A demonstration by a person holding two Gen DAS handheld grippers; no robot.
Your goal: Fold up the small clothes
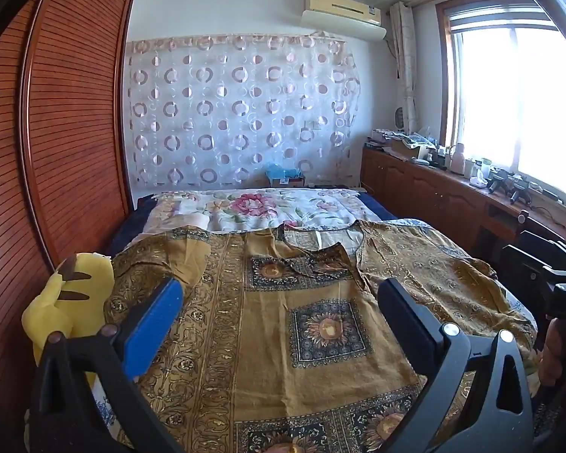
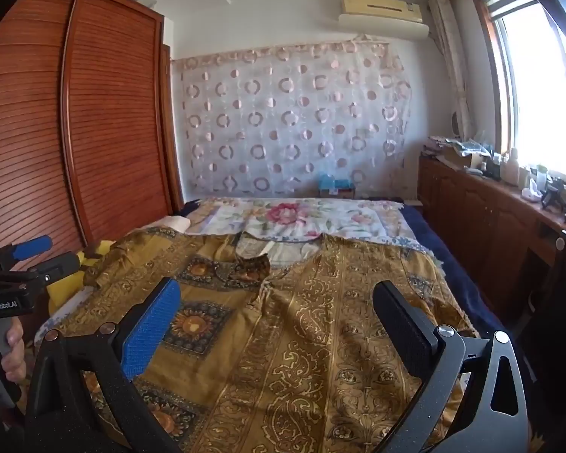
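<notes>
A mustard-brown patterned shirt (image 1: 283, 302) lies spread flat on the bed, collar toward the far wall and both short sleeves out to the sides; it also fills the right wrist view (image 2: 302, 321). My left gripper (image 1: 279, 294) hovers open above the shirt's front, nothing between its blue and black fingers. My right gripper (image 2: 279, 298) hangs open over the shirt's right half, also holding nothing. The left gripper (image 2: 37, 256) shows at the left edge of the right wrist view, held by a hand (image 2: 11, 343).
A yellow plush toy (image 1: 71, 302) sits by the shirt's left sleeve beside the wooden wardrobe (image 1: 68, 132). A floral quilt (image 1: 268, 207) covers the far end of the bed. A cluttered wooden cabinet (image 1: 452, 188) runs under the window on the right.
</notes>
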